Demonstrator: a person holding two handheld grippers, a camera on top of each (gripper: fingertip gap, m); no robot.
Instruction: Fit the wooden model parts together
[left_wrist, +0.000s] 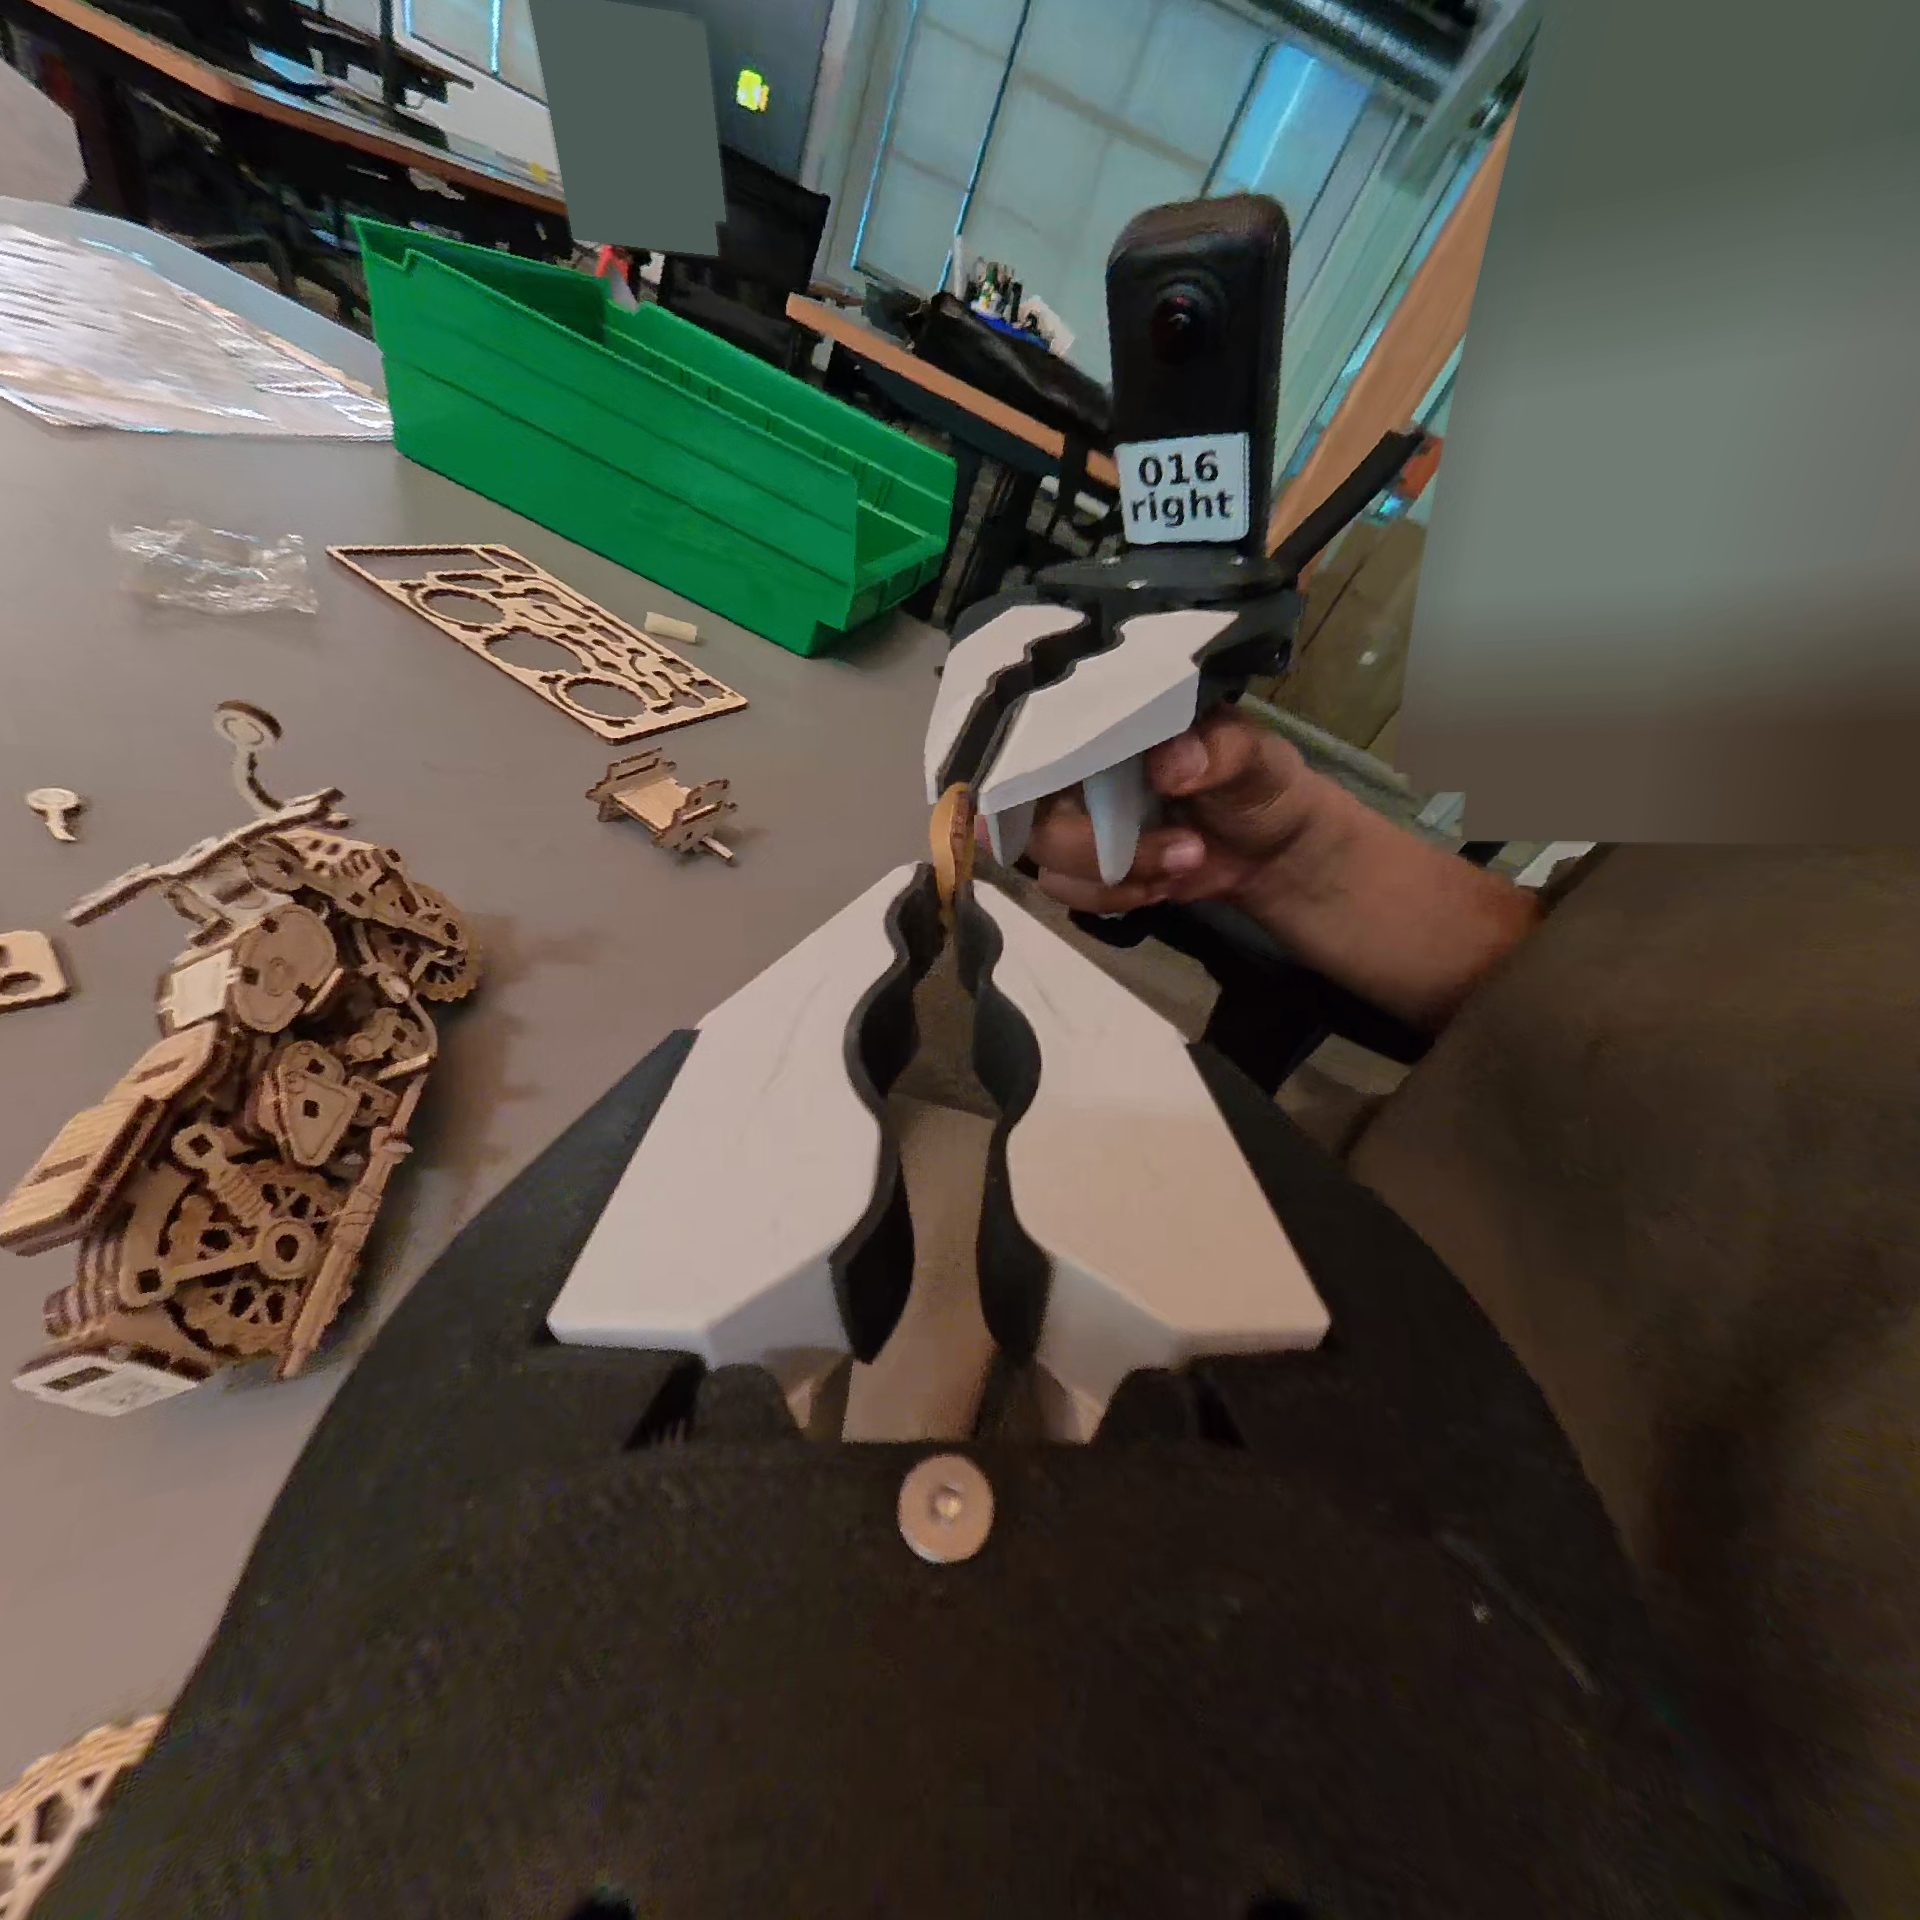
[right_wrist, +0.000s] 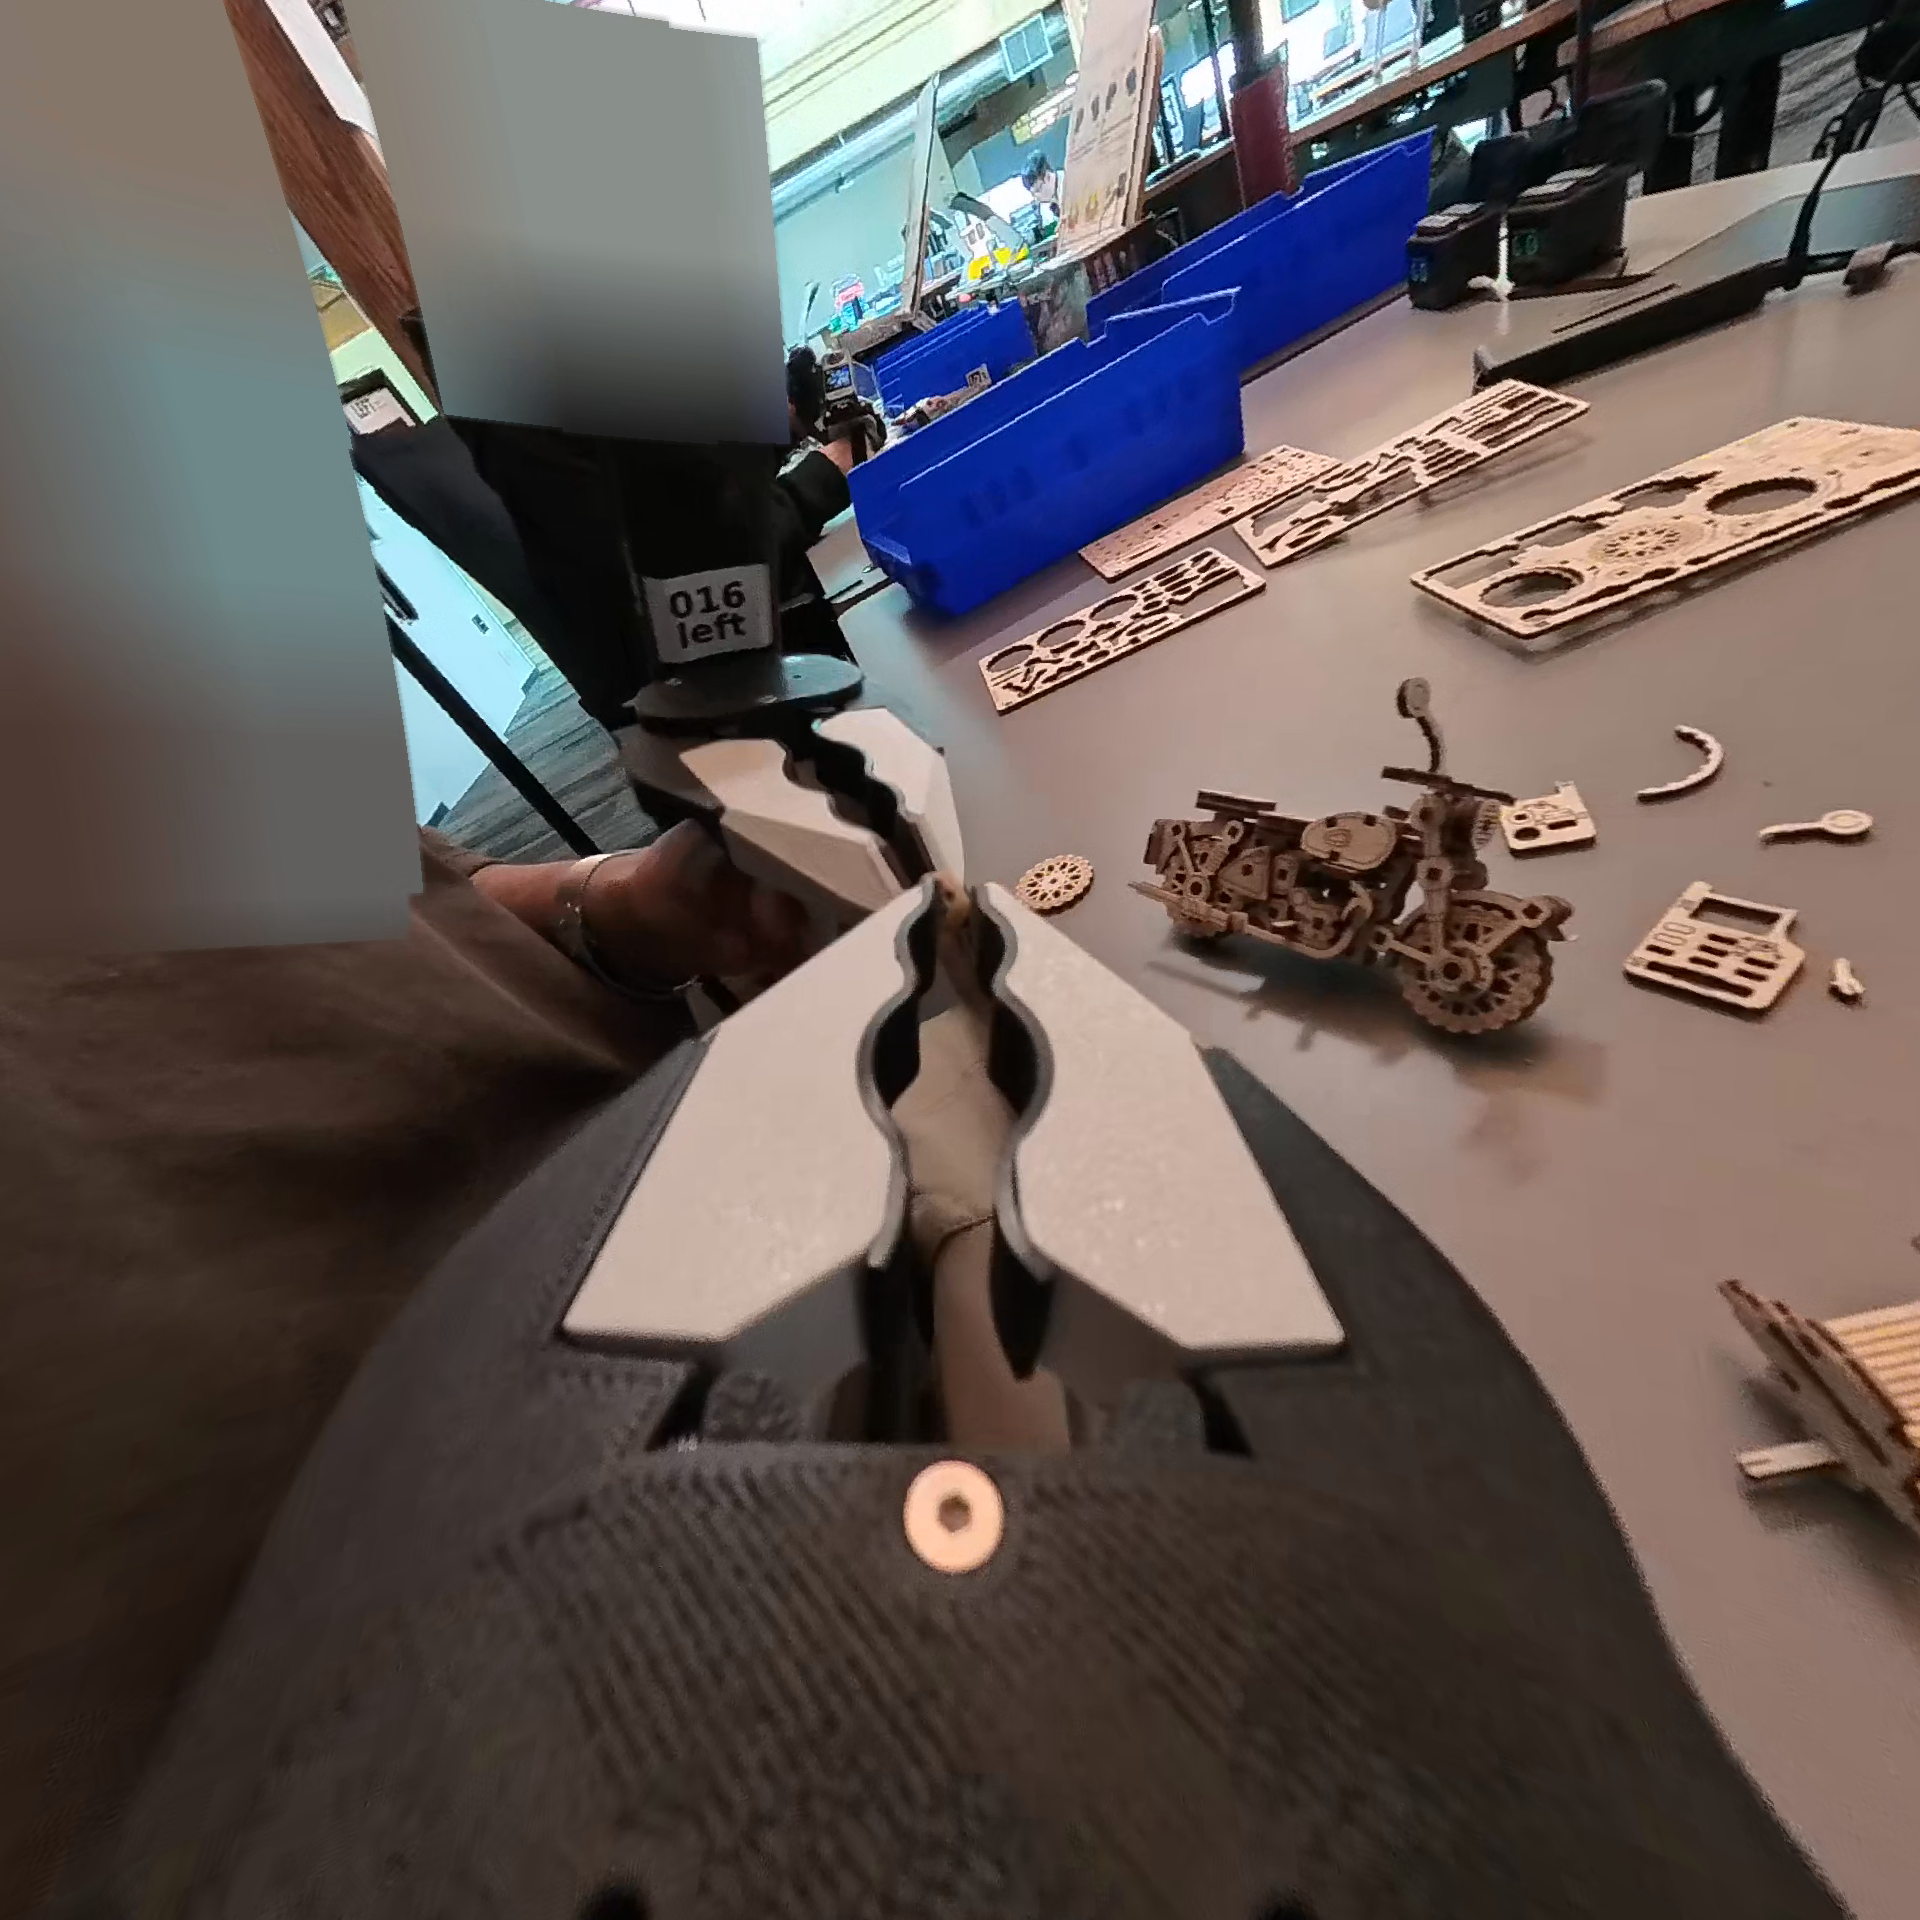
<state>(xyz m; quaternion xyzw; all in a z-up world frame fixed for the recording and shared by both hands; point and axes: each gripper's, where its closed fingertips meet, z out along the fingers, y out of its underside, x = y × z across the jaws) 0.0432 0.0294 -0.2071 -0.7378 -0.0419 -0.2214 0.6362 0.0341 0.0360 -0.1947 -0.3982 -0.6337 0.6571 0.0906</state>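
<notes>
A small round wooden part (left_wrist: 951, 836) is held in the air between both grippers, above the table's near edge. My left gripper (left_wrist: 943, 899) is shut on its lower end. My right gripper (left_wrist: 971, 805) comes down from above and is shut on its upper end. In the right wrist view the right gripper (right_wrist: 951, 896) pinches the same part (right_wrist: 953, 914), with the left gripper (right_wrist: 920, 847) tip to tip against it. A wooden motorcycle model (left_wrist: 260, 1091) stands on the grey table (left_wrist: 499, 883); it also shows in the right wrist view (right_wrist: 1351, 894).
A small wooden subassembly (left_wrist: 665, 800) and a loose gear (right_wrist: 1055, 883) lie near the motorcycle. Punched-out wooden sheets (right_wrist: 1122, 623) and small loose parts (right_wrist: 1709, 956) are spread over the table. A green bin (left_wrist: 644, 436) and blue bins (right_wrist: 1060, 468) stand at the back. Less than 4 cm separates the two grippers' tips.
</notes>
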